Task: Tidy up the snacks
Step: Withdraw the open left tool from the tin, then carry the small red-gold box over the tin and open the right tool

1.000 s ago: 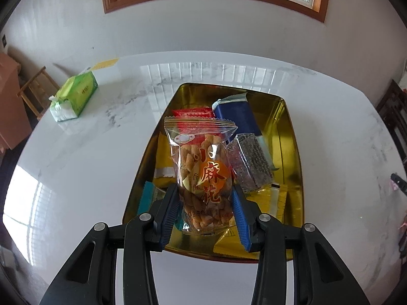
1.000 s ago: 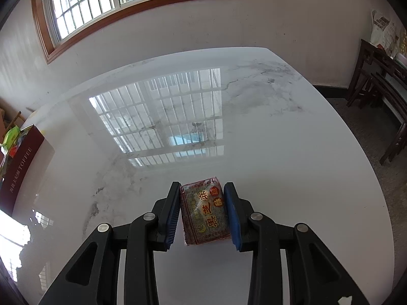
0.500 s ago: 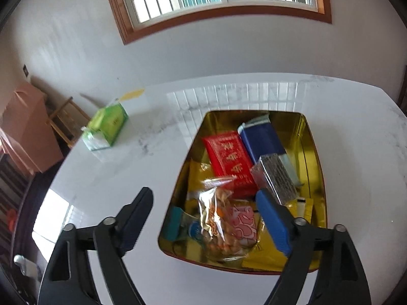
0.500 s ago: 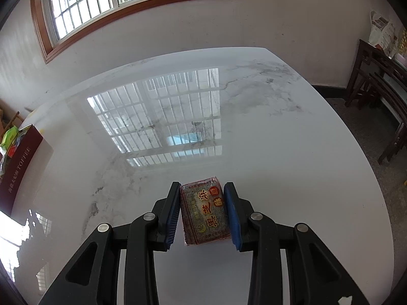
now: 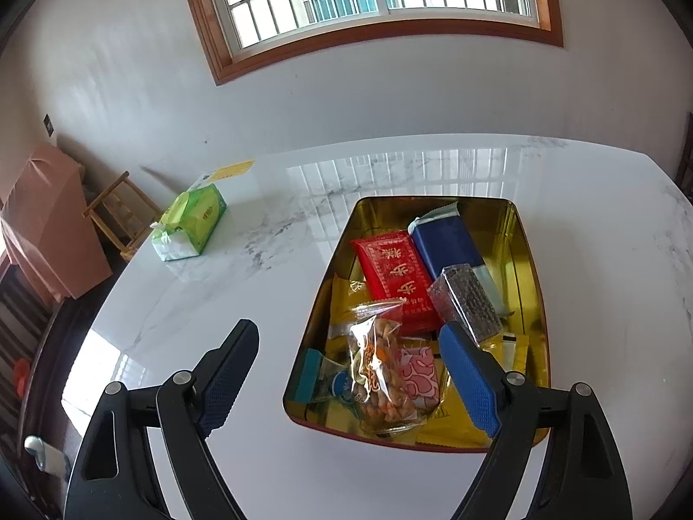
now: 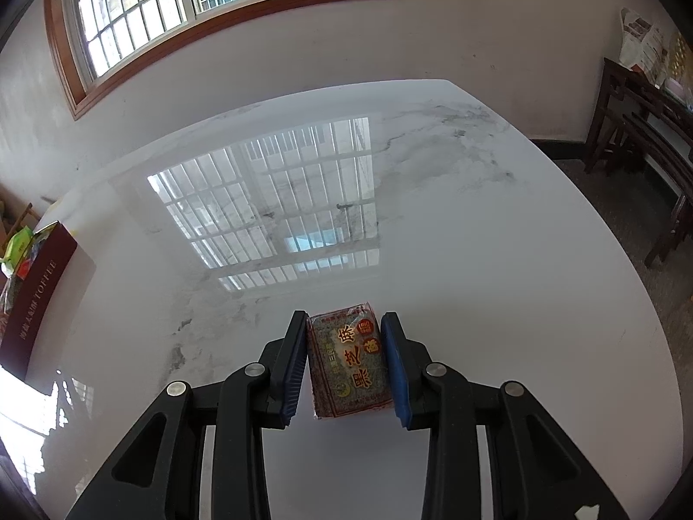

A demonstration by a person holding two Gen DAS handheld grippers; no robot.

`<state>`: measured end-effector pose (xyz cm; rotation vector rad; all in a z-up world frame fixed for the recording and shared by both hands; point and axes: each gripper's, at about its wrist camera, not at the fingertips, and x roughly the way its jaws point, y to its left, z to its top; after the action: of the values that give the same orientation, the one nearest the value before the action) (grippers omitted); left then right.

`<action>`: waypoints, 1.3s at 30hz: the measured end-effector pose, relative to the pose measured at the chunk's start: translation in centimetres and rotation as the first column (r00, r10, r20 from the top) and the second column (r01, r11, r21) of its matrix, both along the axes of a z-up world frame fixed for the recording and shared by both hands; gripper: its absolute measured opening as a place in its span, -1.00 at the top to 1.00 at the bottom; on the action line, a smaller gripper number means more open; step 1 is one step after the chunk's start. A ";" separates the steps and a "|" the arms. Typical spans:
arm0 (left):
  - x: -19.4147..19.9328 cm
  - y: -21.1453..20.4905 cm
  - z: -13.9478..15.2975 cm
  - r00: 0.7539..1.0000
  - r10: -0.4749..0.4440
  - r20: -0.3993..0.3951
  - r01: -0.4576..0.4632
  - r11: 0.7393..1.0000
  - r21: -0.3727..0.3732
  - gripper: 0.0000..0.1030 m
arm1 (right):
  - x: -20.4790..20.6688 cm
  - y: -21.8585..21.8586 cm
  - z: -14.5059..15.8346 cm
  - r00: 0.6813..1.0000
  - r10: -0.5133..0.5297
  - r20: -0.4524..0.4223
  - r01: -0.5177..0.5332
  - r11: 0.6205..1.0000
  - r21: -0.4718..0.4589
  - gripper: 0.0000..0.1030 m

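Note:
A gold tin (image 5: 530,260) on the white marble table holds several snacks: a clear bag of fried twists (image 5: 379,368) at the near end, a red packet (image 5: 394,277), a blue packet (image 5: 446,245) and a black sesame bar (image 5: 470,303). My left gripper (image 5: 351,377) is open and empty, raised above the tin's near left edge. My right gripper (image 6: 344,362) is shut on a black sesame snack pack (image 6: 348,366), held low over the table. The tin's maroon side (image 6: 32,303) shows at the far left of the right wrist view.
A green tissue pack (image 5: 190,225) lies on the table left of the tin. A wooden stool (image 5: 119,212) and a pink cabinet (image 5: 43,221) stand beyond the table's left edge. Dark wooden chairs (image 6: 641,143) stand to the right of the table.
My left gripper opened and let the bag of fried twists drop into the tin, then rose and pulled back. My right gripper kept its hold and barely moved.

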<state>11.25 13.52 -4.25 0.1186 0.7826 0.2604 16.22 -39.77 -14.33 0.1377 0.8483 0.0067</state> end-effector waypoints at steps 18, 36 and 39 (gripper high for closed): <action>-1.5 1.4 0.0 0.999 0.025 0.027 -0.026 1.000 0.006 -0.66 | -1.4 1.8 0.0 1.000 -0.002 -0.010 0.002 0.999 0.048 0.41; -7.3 7.3 0.5 0.985 0.159 0.070 -0.150 0.982 -0.119 -0.86 | 5.1 27.7 9.0 0.880 0.449 0.152 -0.474 0.829 0.297 0.41; -7.8 7.5 0.8 0.984 0.156 0.082 -0.151 0.987 -0.063 -0.86 | 7.4 33.9 8.3 0.848 0.513 0.134 -0.528 0.793 0.302 0.41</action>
<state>3.42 21.02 -3.40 -0.0063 0.7126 0.3867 23.63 -5.84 -6.01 0.2124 0.8120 0.6786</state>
